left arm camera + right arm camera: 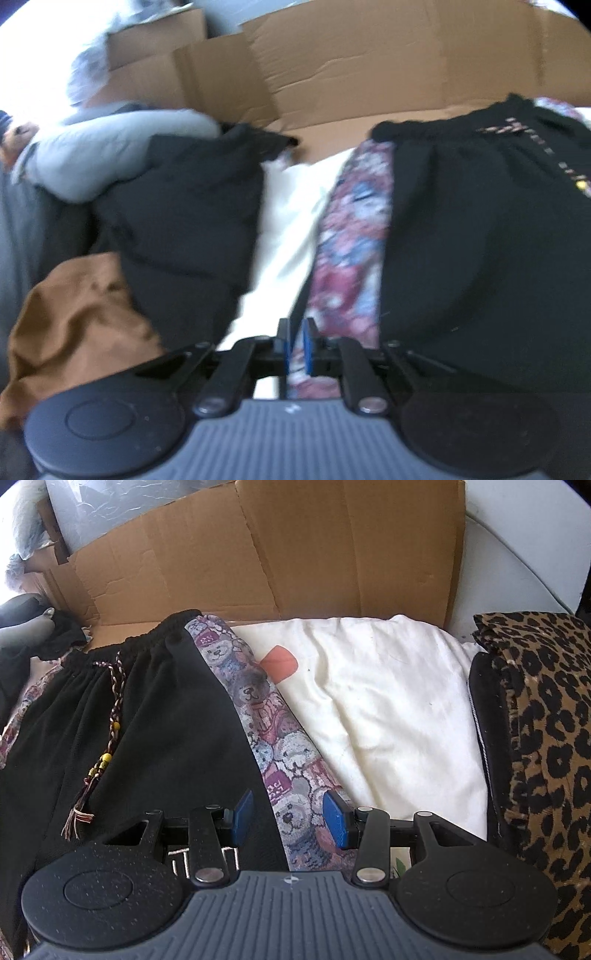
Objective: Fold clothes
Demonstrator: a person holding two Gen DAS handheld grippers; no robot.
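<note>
Black drawstring pants [147,720] with a teddy-bear patterned side stripe [266,731] lie flat on a white sheet [388,709]. They also show in the left wrist view [480,240], with the stripe [351,240] blurred. My left gripper [295,347] is shut on the stripe's edge, blue pads nearly touching. My right gripper [291,819] is open, its blue pads [334,819] straddling the other stripe near the pants' lower part, without pinching it.
Flattened cardboard [295,554] stands behind the sheet. A leopard-print garment [546,738] lies at the right. In the left wrist view, a black garment [184,221], a brown cloth [74,314] and a grey garment [110,155] are piled at the left.
</note>
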